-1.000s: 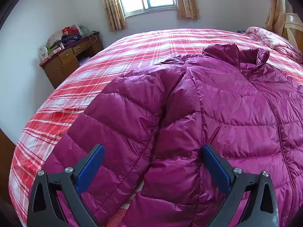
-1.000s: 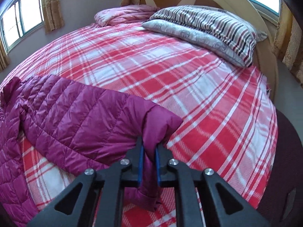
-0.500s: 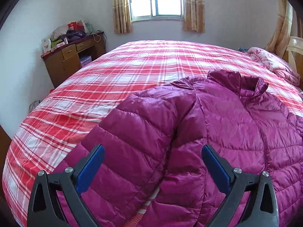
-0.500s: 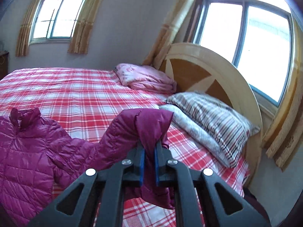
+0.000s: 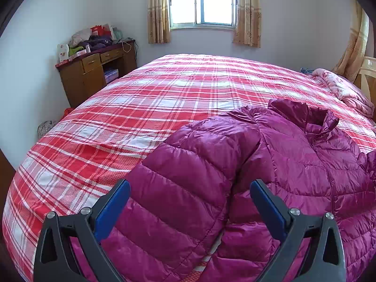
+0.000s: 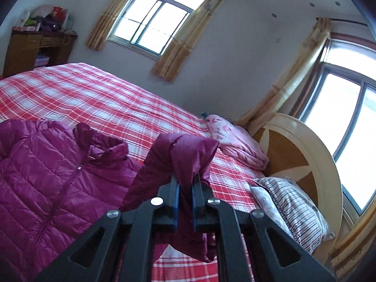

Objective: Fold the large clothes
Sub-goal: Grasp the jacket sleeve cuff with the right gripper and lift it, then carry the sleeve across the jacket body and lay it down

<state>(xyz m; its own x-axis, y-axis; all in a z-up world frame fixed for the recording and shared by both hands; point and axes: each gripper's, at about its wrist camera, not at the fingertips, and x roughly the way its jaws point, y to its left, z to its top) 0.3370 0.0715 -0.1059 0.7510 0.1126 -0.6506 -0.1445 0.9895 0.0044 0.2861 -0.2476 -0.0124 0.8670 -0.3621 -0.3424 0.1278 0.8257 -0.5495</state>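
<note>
A magenta puffer jacket point(image 5: 293, 164) is lying front-up on the bed point(image 5: 164, 98), which is wearing a red and white plaid cover, and everything here is placed from that jacket. Its stand-up collar point(image 5: 303, 115) is pointing toward the far window point(image 5: 203, 0), and its zip is running down the middle toward the camera.

The left claw point(image 5: 189, 198) is hovering over the near part of the jacket with its blue-padded fingers point(image 5: 112, 209) spread wide apart. The jacket's folded-in sleeve point(image 5: 188, 176) is lying below and between those fingers, and the pads are not pressing on it; whether the tips are brushing the fabric is hard to judge from this angle.

The right claw point(image 6: 185, 188) is pressed together on the cuff end of the other sleeve point(image 6: 185, 155), pinching the fabric between its blue pads. That sleeve is lifted off the bed, arching up and draping over the claw's tips, with a loose end hanging below the fingers. In the right wrist view the body of the jacket point(image 6: 47, 176) is lying to the left of the pinched sleeve, collar point(image 6: 103, 145) open and facing the window.

Beyond the jacket's collar side a folded pink quilt point(image 6: 235, 141) is sitting on the bed, and next to it a striped pillow point(image 6: 293, 206) is leaning by the round wooden headboard point(image 6: 305, 155). Well away from the jacket, against the far wall, a wooden desk point(image 5: 94, 70) is carrying a pile of clutter.
</note>
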